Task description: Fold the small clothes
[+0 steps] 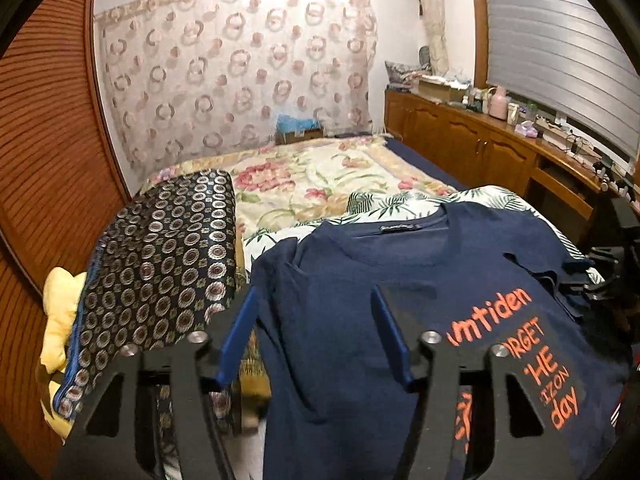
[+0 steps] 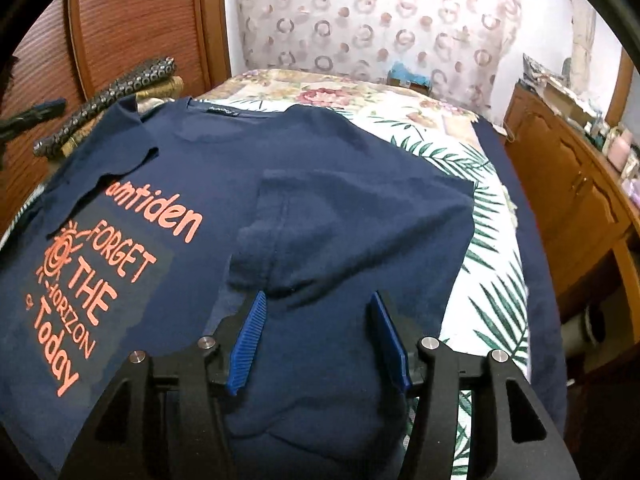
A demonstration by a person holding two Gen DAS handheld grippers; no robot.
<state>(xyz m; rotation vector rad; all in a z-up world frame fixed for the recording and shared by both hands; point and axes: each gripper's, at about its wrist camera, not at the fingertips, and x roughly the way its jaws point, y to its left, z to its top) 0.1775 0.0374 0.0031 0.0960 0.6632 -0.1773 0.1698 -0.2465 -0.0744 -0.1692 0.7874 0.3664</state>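
Patterned pile (image 1: 160, 256) crowds shirt's left edge; far floral bedspread (image 1: 320, 176) open; cabinet (image 1: 480, 148) bounds right.

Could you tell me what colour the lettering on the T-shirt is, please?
Orange lettering on the navy T-shirt; clearest in the right wrist view.

A navy blue T-shirt (image 2: 320, 184) lies print side up, spread across a white sheet with green palm leaves on the bed, its round neckline and label toward the far end of the bed. Orange lettering runs down its chest beside a small sun drawing: "amtiden", "FORGET", "THE", "HORIZON", "Today". One sleeve (image 2: 288, 240) is folded in over the middle of the body, its edge slightly rumpled, and the other sleeve (image 2: 108, 152) is also turned inward over the top of the print.
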